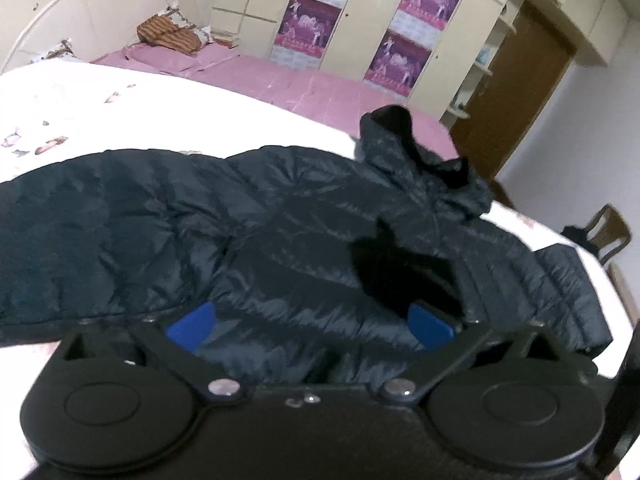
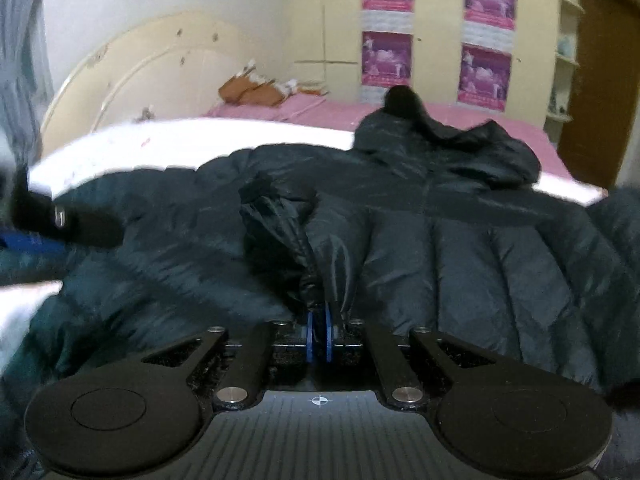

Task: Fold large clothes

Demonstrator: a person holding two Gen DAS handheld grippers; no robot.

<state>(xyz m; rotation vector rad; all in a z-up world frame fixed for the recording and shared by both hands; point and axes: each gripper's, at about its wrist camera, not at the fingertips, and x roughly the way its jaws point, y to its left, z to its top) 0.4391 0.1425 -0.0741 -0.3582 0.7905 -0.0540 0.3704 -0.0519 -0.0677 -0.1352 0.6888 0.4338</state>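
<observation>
A dark puffer jacket (image 1: pixel 280 220) lies spread across the white bed cover (image 1: pixel 120 108), its hood (image 1: pixel 400 136) towards the pink sheet. My left gripper (image 1: pixel 311 326) hovers low over the jacket's body, wide open, with fabric under the blue pads (image 1: pixel 192 326) and nothing pinched. In the right wrist view the jacket (image 2: pixel 480 248) fills the foreground. My right gripper (image 2: pixel 319 334) has its blue pads nearly together on a bunched tip of a sleeve (image 2: pixel 280 232), which is lifted and drawn over the jacket's front. The left gripper's black finger (image 2: pixel 80 228) shows blurred at the left edge.
A pink sheet (image 1: pixel 320 88) and striped pillows (image 1: pixel 168 36) lie beyond the jacket by the cream headboard (image 1: pixel 80 8). Wardrobe doors with purple posters (image 1: pixel 308 24) stand behind. A brown door (image 1: pixel 516 80) and a wooden chair (image 1: pixel 608 232) are at the right, past the bed's edge.
</observation>
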